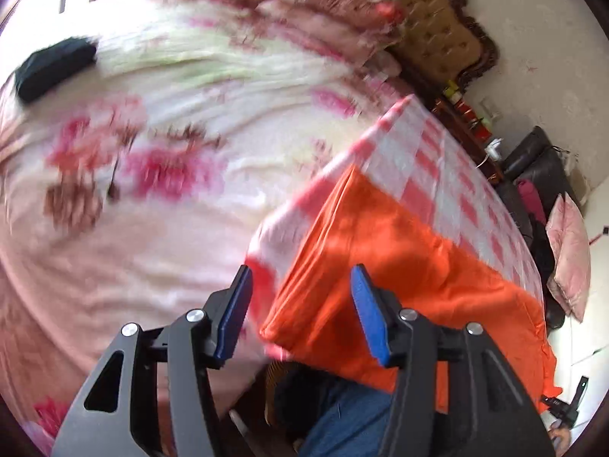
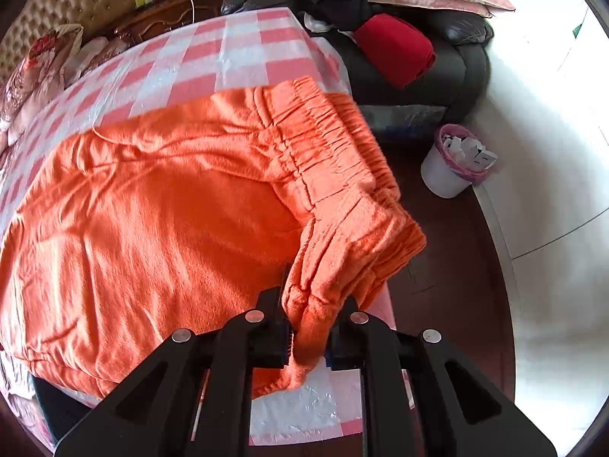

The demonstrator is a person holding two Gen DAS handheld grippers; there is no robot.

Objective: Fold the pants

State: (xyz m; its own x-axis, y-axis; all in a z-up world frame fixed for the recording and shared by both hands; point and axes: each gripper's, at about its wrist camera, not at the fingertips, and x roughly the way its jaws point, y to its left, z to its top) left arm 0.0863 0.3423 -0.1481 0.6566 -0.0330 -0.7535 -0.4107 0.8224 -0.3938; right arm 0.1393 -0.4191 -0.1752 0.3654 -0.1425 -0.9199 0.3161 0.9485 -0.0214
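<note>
Pink-and-white checked cloth [image 2: 213, 49] covers the table, with a floral bedspread [image 1: 160, 122] beside it and a dark sofa [image 2: 460, 57] past the far corner. Orange pants [image 2: 160, 205] lie folded across the cloth, their elastic waistband [image 2: 327, 141] overhanging the table's right edge above dark floor, where a small white bin [image 2: 449, 167] stands clear of the table. The right gripper [image 2: 308, 339] pinches a bunch of waistband fabric between its pads. The left gripper [image 1: 300, 316] hangs above the pants' folded edge [image 1: 304, 259], its blue pads [image 1: 371, 316] spread apart, touching nothing.
</note>
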